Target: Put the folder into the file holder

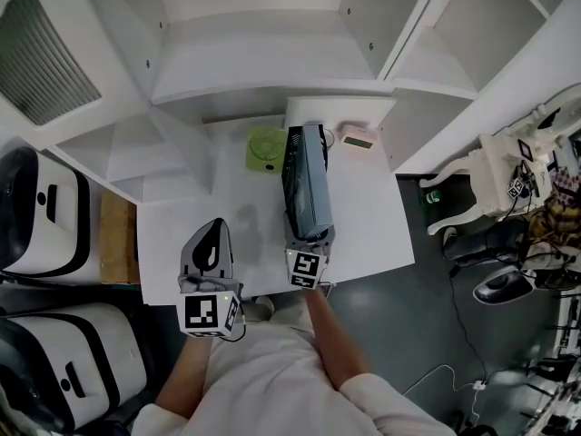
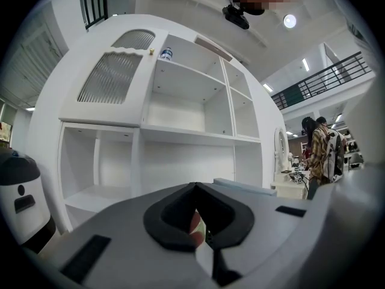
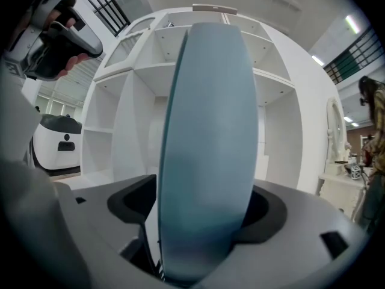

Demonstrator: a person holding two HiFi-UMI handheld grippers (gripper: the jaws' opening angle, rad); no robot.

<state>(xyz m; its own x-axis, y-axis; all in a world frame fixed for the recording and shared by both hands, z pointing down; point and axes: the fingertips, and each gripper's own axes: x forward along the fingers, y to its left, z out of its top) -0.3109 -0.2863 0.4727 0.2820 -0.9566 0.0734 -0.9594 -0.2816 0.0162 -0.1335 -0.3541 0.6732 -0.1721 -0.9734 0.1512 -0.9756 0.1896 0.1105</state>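
Two jaws of the right gripper (image 3: 207, 185) stand apart w/ the folder (image 3: 207, 101) between them. Its rounded blue-grey spine fills most of the gap, but a sliver of space shows on the left, so the pads don't look to be pressing. The left gripper (image 2: 195, 190) has its jaws together on nothing, held level at the near left, well apart from the work. The folder stands on edge on the white desk (image 1: 372, 216), running from the right gripper away toward the far shelves. The dark meshy panel along its left side is prob. the file holder (image 1: 292, 171), i.e. the folder looks in or nearly in, but I can't split the two for sure. Handling, as I judge it: stiff board, thick spine, smooth cover so likely a bit slippery, moderate weight, not fragile. It's tall and narrow on edge, so it may tip sideways if nudged. Best hold is across the spine at the near end, low down, pads flat on both covers.
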